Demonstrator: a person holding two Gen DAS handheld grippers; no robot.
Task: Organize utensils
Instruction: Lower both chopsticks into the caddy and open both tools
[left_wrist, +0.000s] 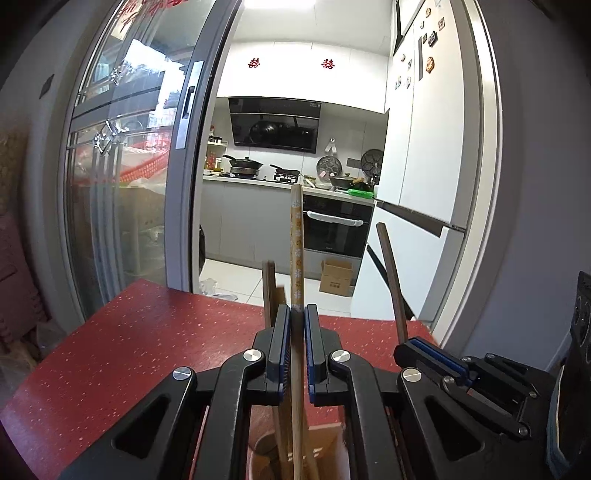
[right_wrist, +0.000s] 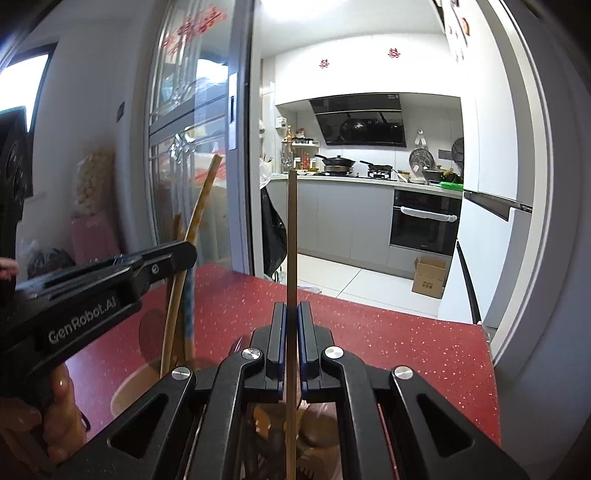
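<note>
Chopsticks stand upright: our left gripper (left_wrist: 297, 314) pinches the pale flower-printed chopstick (left_wrist: 296, 243), our right gripper (right_wrist: 291, 314) the dark brown chopstick (right_wrist: 291, 236), above the holder.

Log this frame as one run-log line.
left gripper: shut on patterned chopstick | right gripper: shut on dark chopstick | both upright over utensil holder | red table
</note>
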